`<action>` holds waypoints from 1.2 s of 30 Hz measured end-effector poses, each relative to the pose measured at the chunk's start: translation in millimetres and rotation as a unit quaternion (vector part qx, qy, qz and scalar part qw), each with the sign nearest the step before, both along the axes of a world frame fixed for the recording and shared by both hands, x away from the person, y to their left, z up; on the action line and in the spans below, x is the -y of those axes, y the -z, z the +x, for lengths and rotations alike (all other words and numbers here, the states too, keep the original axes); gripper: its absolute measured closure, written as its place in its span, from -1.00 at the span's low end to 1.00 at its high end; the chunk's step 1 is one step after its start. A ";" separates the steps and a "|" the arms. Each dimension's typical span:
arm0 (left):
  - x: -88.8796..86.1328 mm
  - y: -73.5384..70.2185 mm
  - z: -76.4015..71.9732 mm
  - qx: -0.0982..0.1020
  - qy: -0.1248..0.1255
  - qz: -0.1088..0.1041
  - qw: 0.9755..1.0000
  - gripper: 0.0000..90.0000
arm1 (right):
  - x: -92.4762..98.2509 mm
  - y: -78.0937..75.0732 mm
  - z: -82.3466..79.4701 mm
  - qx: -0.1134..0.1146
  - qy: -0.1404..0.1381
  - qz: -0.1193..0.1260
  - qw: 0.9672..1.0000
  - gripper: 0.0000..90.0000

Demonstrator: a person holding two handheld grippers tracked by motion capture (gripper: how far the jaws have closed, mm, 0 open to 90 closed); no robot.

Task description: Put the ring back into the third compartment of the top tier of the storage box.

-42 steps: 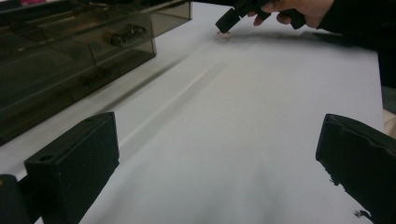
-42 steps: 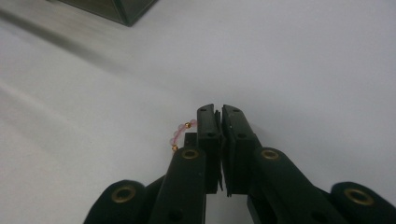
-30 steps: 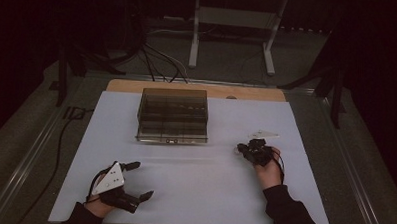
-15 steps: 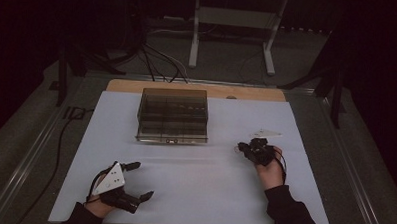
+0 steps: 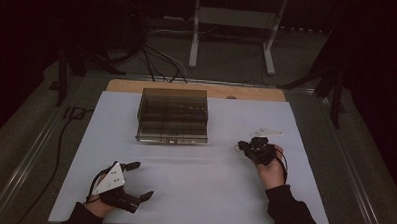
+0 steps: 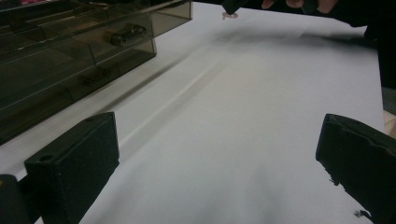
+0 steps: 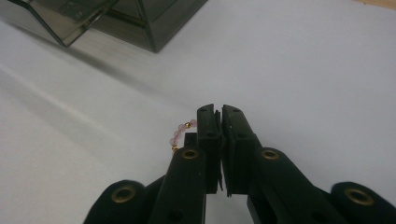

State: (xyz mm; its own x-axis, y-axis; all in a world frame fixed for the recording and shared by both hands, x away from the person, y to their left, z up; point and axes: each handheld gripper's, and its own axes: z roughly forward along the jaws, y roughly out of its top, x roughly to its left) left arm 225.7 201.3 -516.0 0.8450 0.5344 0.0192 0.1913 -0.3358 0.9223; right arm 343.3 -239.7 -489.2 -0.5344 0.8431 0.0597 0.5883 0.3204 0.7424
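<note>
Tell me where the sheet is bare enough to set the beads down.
The widest bare patch of the white sheet lies between the smoked box and the near edge, flanked by the left gripper and right gripper. Bare strips also run either side of the box. It is tightest around the right gripper, shut on the beads.

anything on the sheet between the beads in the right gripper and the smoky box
Nothing visible does. The right gripper is shut on the bead string, and only bare white sheet lies between it and the smoky box.
</note>
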 end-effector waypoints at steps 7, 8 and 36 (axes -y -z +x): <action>0.7 0.3 0.3 0.000 0.000 0.000 1.000 -0.99 | -1.6 -7.9 -1.0 0.002 0.002 0.009 1.000 0.93; 0.7 0.3 0.3 0.000 0.000 0.000 1.000 -0.99 | -1.8 -8.3 -1.0 0.002 0.003 0.009 1.000 0.93; 0.2 -0.2 0.4 -0.002 0.001 -0.002 1.000 -0.99 | -6.3 -45.2 -4.1 0.032 -0.015 0.024 0.999 0.93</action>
State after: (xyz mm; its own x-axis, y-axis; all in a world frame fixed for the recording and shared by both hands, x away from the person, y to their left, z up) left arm 226.1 201.1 -515.9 0.8457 0.5335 0.0147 0.1939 -0.3327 0.9229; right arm 339.2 -233.4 -443.9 -0.5626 0.8241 0.0652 0.5300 0.2991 0.7935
